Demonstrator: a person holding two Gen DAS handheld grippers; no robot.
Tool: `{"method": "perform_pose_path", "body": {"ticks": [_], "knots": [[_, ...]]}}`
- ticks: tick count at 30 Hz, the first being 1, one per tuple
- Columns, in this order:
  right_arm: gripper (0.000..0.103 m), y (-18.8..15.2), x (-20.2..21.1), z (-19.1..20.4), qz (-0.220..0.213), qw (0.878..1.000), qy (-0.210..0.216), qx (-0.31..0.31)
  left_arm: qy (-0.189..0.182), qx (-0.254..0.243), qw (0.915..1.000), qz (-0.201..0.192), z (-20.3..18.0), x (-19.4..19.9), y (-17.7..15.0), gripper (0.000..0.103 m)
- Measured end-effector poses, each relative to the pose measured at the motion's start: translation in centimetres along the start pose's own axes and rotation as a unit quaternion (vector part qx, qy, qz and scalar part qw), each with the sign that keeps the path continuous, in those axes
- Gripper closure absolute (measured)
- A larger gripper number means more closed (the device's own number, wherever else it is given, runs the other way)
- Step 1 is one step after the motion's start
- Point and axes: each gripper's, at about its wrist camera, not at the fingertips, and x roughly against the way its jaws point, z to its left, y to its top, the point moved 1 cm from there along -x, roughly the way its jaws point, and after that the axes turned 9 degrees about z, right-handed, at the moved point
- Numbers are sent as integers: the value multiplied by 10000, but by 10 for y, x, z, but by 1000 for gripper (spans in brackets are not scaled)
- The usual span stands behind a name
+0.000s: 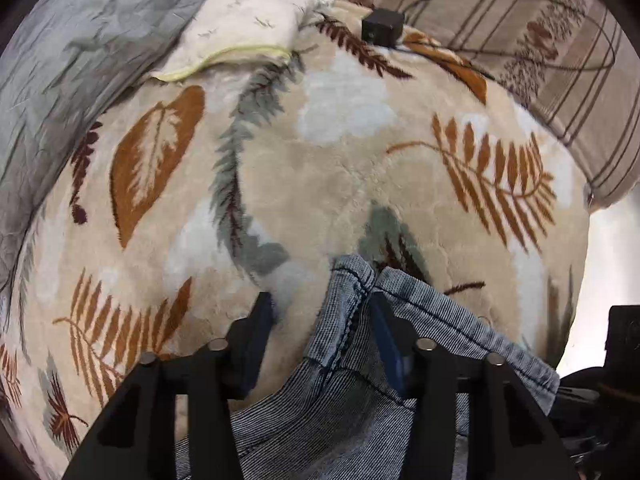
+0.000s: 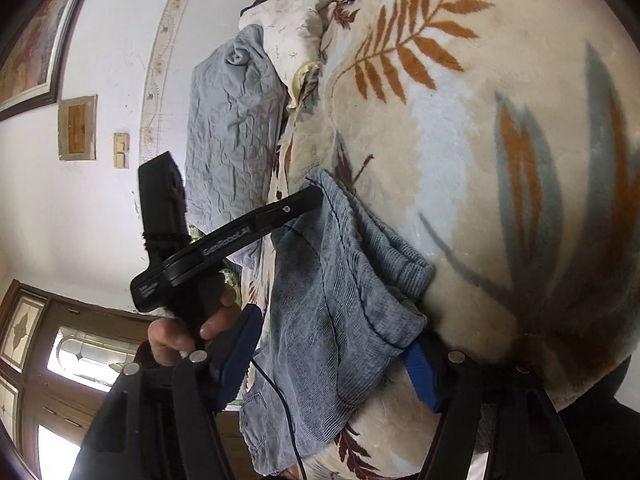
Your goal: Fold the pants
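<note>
Pants (image 1: 344, 364) lie bunched between our spread left gripper (image 1: 322, 320) and spread right gripper (image 2: 332, 354) on the blanket (image 1: 352, 176); we read partial lettering "GenRobot" on the left.

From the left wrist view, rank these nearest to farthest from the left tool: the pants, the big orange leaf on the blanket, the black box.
1. Pants: between the fingers of the left tool, which stand apart.
2. Big orange leaf: mid-blanket, up and left.
3. Black box: far edge of the blanket, slightly right.
</note>
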Motion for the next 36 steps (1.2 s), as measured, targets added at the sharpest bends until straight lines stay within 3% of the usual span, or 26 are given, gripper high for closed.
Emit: {"method": "perform_pose_path", "body": {"ticks": [5,7,10,17,19,21,25,27,30,32,36], "knots": [[38,0,-1,2,-3,10000,-6,41,296,-432,9982,-289,-9,25,-12,59],[38,1,-2,2,-1,10000,-18,31,191,-523,9980,-303,-13,29,-14,59],[38,1,-2,2,-22,10000,-20,2,272,-654,9974,-117,-21,18,-9,59],[44,1,0,-4,47,10000,32,-20,-116,-1011,9948,104,-33,6,3,61],[44,1,0,-4,54,10000,24,-9,-42,-1183,9929,103,-36,4,2,63],[44,0,-1,-2,50,10000,-30,37,39,-1153,9931,233,-34,-3,3,71],[44,-1,-1,1,57,9999,-97,115,-126,-936,9952,272,-26,-7,8,71],[45,-1,-3,5,63,9995,-207,233,-108,-899,9954,308,-25,-9,8,66],[58,-3,-6,8,50,9984,-458,340,-215,-650,9970,353,-18,-10,11,63],[73,-3,-6,6,27,9980,-557,295,-134,-625,9975,292,-19,-9,10,63],[78,-2,-8,3,23,9977,-632,261,83,-921,9957,45,-31,2,3,63]]}}
